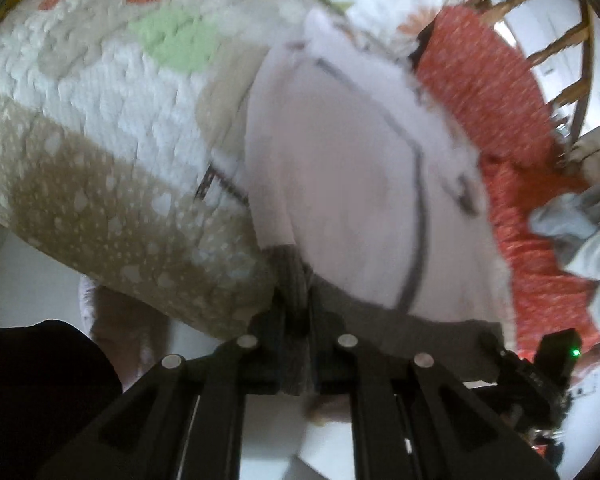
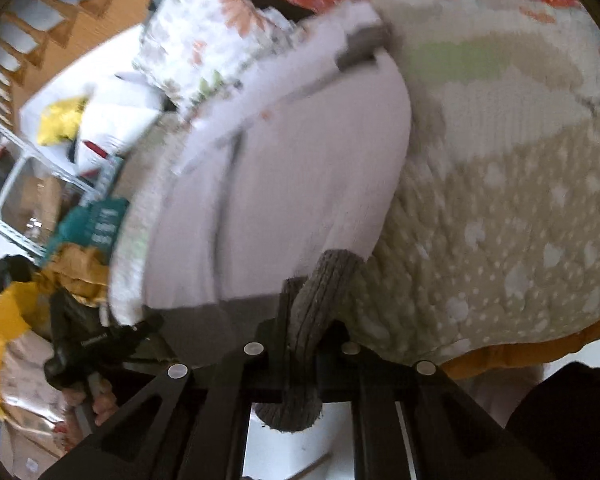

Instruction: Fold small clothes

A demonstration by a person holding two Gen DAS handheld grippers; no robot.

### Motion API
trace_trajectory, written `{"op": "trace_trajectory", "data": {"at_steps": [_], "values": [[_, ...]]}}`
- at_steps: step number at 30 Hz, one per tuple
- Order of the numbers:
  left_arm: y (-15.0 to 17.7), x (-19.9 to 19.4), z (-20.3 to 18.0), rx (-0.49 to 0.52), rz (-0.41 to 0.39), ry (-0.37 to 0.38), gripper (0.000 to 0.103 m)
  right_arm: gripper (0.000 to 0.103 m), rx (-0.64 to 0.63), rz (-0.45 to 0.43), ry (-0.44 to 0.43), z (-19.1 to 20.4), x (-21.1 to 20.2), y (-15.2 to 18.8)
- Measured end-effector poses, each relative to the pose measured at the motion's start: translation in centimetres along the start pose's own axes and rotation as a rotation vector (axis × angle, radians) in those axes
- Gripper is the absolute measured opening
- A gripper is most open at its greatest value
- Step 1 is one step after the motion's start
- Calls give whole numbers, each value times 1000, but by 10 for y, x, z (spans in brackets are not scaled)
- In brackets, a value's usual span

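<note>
A small white garment (image 1: 340, 200) with dark seams and a grey ribbed hem lies on a patterned quilt (image 1: 100, 120). My left gripper (image 1: 298, 320) is shut on the grey ribbed hem (image 1: 296, 280) at the garment's near edge. In the right wrist view the same white garment (image 2: 300, 180) lies on the quilt (image 2: 500, 220). My right gripper (image 2: 304, 332) is shut on the grey ribbed hem (image 2: 316, 300), which bunches between the fingers and hangs below them. The other gripper (image 2: 92, 344) shows at the lower left.
A red patterned cloth (image 1: 500, 120) lies beside the garment, with grey clothes (image 1: 580, 232) past it. Wooden chair rails (image 1: 548, 44) stand at the back. A floral pillow (image 2: 204, 40), a yellow cloth (image 2: 40, 292) and shelving clutter (image 2: 40, 184) sit left.
</note>
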State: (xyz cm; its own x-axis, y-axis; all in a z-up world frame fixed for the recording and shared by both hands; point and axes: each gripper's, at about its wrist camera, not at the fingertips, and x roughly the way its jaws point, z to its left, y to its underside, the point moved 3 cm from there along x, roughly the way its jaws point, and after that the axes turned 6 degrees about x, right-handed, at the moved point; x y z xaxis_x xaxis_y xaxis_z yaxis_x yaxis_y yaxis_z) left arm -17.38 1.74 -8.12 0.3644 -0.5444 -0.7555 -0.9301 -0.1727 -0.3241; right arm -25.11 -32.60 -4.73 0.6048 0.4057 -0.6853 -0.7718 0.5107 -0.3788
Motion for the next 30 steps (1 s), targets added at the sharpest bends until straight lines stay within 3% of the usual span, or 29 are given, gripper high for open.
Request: {"op": "trace_trajectory", "data": {"at_steps": [5, 11, 16, 23, 26, 27, 29, 30], "values": [[-53, -18, -14, -14, -59, 68, 9, 9, -49, -46, -40, 31, -13, -43], [-148, 8, -37, -16, -123, 38, 9, 9, -93, -117, -2, 57, 7, -129], [-223, 63, -39, -37, -137, -8, 9, 9, -43, -111, 35, 51, 59, -203], [-299, 135, -42, -5, -133, -74, 9, 9, 54, -60, 96, 16, 141, -281], [-318, 151, -39, -20, -161, -104, 10, 12, 94, -67, 57, -1, 164, -315], [-323, 156, -35, -45, -154, -94, 15, 17, 120, -75, 42, -8, 168, -325], [-326, 158, -32, -75, -142, -84, 38, 39, 147, -91, 36, -17, 171, -338], [-327, 155, -31, -85, -157, -98, 58, 45, 148, -101, 45, -19, 171, -341]]}}
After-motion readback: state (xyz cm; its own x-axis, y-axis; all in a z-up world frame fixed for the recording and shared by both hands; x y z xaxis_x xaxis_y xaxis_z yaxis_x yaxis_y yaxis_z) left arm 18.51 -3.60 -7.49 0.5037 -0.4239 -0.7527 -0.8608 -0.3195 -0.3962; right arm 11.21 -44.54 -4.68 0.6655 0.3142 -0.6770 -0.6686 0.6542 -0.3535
